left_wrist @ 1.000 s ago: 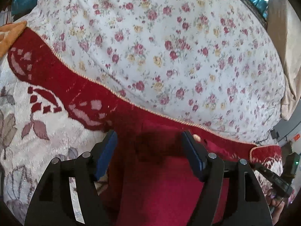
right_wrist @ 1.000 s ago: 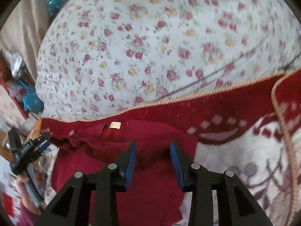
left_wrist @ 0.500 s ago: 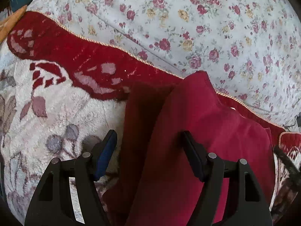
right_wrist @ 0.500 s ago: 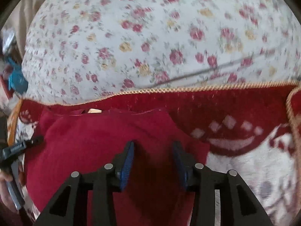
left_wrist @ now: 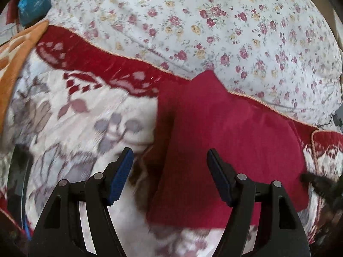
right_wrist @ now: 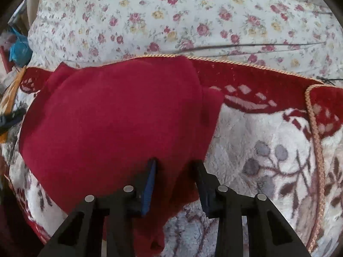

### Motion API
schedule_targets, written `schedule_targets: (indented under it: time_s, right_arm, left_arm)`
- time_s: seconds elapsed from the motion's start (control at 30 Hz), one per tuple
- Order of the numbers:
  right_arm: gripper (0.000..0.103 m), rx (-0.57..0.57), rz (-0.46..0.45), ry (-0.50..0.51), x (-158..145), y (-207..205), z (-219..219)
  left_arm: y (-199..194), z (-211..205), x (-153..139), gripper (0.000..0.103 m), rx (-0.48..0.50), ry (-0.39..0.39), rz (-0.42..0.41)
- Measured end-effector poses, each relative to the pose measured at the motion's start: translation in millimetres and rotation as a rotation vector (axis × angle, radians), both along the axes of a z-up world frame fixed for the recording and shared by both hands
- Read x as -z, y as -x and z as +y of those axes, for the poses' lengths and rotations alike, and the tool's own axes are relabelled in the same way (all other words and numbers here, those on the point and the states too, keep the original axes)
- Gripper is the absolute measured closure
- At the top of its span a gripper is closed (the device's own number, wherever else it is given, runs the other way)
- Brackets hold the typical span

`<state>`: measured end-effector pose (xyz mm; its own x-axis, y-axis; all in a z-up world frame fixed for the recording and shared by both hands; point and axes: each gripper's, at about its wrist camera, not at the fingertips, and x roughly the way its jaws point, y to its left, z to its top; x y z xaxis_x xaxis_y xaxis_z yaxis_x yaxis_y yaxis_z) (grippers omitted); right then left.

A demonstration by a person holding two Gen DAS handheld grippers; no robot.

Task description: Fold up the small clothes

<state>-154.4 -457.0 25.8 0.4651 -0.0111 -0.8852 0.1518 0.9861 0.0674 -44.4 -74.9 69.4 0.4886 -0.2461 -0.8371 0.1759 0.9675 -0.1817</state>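
Note:
A dark red garment [left_wrist: 225, 132] lies folded on a red and white patterned blanket [left_wrist: 90, 115]. In the left wrist view my left gripper [left_wrist: 169, 160] is open and empty, just above the garment's left edge. In the right wrist view the garment [right_wrist: 120, 115] fills the middle. My right gripper [right_wrist: 175, 169] stands partly open over the garment's near right edge, with red cloth between its fingers. I cannot tell whether it grips the cloth.
A white quilt with red and yellow flowers [left_wrist: 214, 25] lies behind the blanket. An orange cloth [left_wrist: 15, 51] and a blue bag [left_wrist: 32, 2] sit at the far left. A dark cable [right_wrist: 257, 46] crosses the quilt.
Both grippers have pulled back toward me and risen. The garment was folded over and now lies flat. The left gripper has moved off the cloth to its left edge.

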Motion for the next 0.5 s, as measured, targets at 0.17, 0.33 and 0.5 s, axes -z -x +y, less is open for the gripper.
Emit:
schedule_targets:
  time_s: [0.17, 0.33, 0.5]
  right_arm:
    - [0.065, 0.007, -0.116, -0.006, -37, 5, 18]
    - [0.059, -0.121, -0.149, -0.166, -29, -28, 75]
    - [0.059, -0.218, -0.156, -0.187, -9, -84, 137]
  left_arm:
    - [11, 10, 21, 0.032, -0.006, -0.03, 0.038]
    - [7, 9, 28, 0.032, 0.008, -0.016, 0.043]
    - [3, 10, 33, 0.032, 0.029, -0.02, 0.054]
